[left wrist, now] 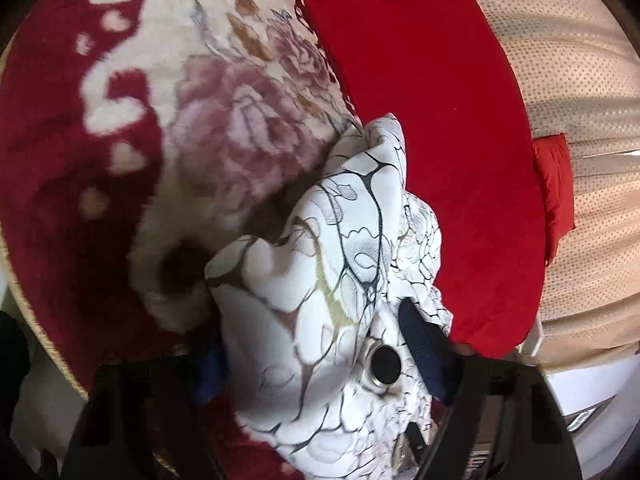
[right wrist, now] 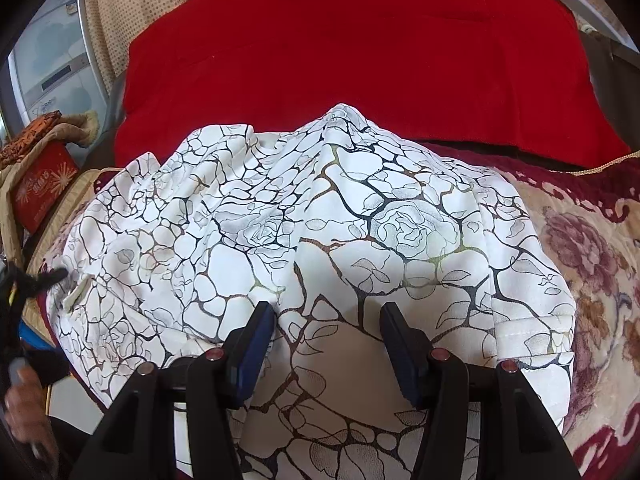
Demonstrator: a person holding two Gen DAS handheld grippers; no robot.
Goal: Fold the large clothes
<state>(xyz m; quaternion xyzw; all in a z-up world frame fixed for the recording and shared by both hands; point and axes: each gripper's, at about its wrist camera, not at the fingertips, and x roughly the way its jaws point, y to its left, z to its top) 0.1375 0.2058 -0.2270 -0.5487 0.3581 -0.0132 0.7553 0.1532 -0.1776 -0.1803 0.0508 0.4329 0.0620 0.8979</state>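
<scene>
Around you there's plenty of cloth: a floral blanket in maroon and cream covers the bed, and behind it a big red cushion fills the back of the right wrist view. Off to the left of that view sits a red box beside a bundled tan cloth, with a pale appliance behind them. In the left wrist view a dotted beige curtain hangs past the cushion.

Your white garment, printed with dark crackle lines and roses, lies spread and rumpled on the blanket, its far edge reaching up against the cushion.

Your right gripper sits low over the near part of the garment. Its fingers stand apart, about half wide, with flat cloth lying between and under them; the pads are not pinching it.

Your left gripper has a thick bunch of the same garment heaped up between its fingers. A round dark snap button on the cloth sits right by the blue pad of the right-hand finger. The other finger is mostly hidden behind the fabric, but the bunch fills the gap and the visible pad is against it, so you're holding that fold.
</scene>
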